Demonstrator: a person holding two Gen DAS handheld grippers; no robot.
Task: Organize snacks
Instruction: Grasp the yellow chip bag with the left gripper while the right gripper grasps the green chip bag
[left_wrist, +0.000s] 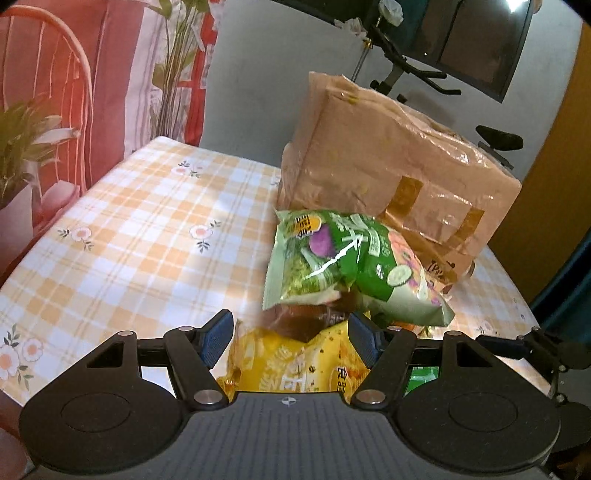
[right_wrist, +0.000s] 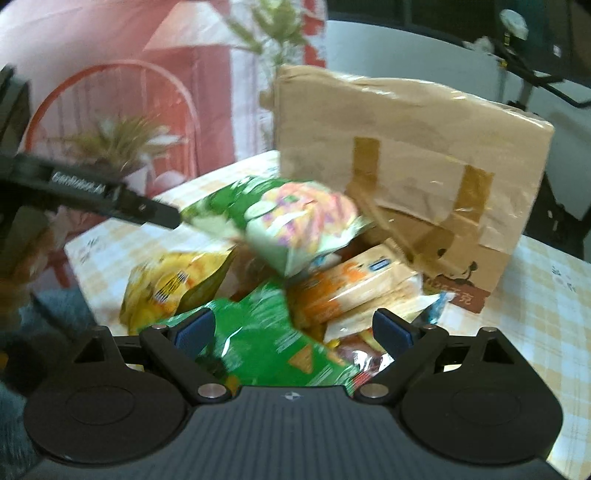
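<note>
A pile of snack bags lies on the checked tablecloth (left_wrist: 129, 236) in front of a taped cardboard box (left_wrist: 391, 170). In the left wrist view a green bag (left_wrist: 343, 266) tops the pile, over a dark brown packet (left_wrist: 306, 319) and a yellow bag (left_wrist: 295, 369). My left gripper (left_wrist: 291, 336) is open, its fingers on either side of the yellow bag. In the right wrist view my right gripper (right_wrist: 293, 332) is open over a green bag (right_wrist: 266, 339). Beyond it lie a yellow bag (right_wrist: 170, 288), an orange packet (right_wrist: 351, 288) and a green-pink bag (right_wrist: 291, 225). The box (right_wrist: 417, 158) stands behind.
A red chair (left_wrist: 48, 92) and potted plants (left_wrist: 22, 147) stand left of the table. An exercise bike (left_wrist: 424, 74) and a dark screen (left_wrist: 476, 48) are behind the box. The left gripper's arm (right_wrist: 85, 192) crosses the right wrist view at the left.
</note>
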